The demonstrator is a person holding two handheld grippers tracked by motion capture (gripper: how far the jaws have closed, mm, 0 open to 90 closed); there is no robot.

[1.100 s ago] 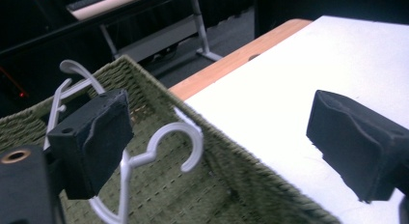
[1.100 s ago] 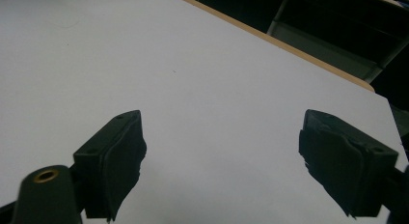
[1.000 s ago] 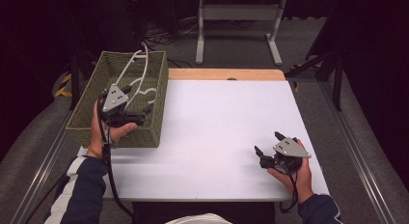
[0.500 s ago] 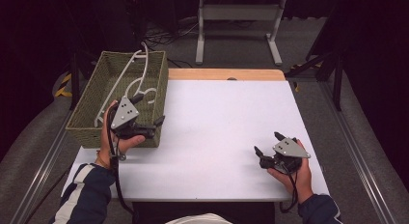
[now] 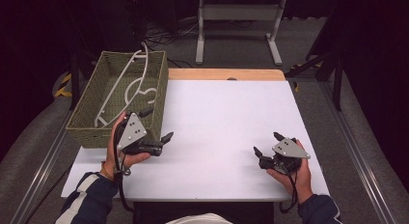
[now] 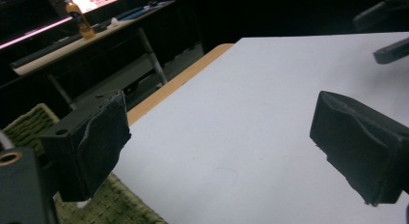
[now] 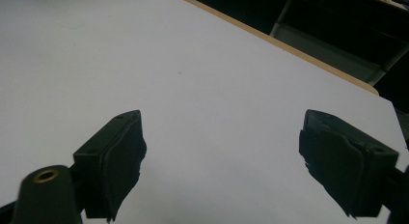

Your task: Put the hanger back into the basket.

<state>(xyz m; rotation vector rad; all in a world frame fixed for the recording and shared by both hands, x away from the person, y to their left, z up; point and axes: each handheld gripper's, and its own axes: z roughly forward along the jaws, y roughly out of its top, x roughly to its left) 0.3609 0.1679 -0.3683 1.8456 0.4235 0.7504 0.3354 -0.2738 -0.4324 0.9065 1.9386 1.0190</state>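
Observation:
A green woven basket (image 5: 87, 119) stands on the left end of the white table (image 5: 226, 113), and white wire hangers (image 5: 129, 84) lie inside it. My left gripper (image 5: 156, 123) hovers at the basket's near right corner, open and empty. Its own view has the jaws spread wide (image 6: 222, 142) over bare table, with the basket's weave (image 6: 120, 207) at the lower left. My right gripper (image 5: 266, 143) rests near the table's front right, open and empty. In its own view the two pads (image 7: 222, 156) stand far apart over the white surface.
A wooden strip (image 5: 226, 74) runs along the table's far edge. Beyond it stands a metal frame (image 5: 238, 26) on a dark floor. A desk with an orange bottle (image 6: 77, 14) shows far off in the left gripper view, and the other gripper (image 6: 390, 40) is at that view's top right.
My left gripper has drawn back from over the basket, toward the person and to the right, and now sits beside the basket's near corner. The hangers stayed in the basket. The right gripper is still.

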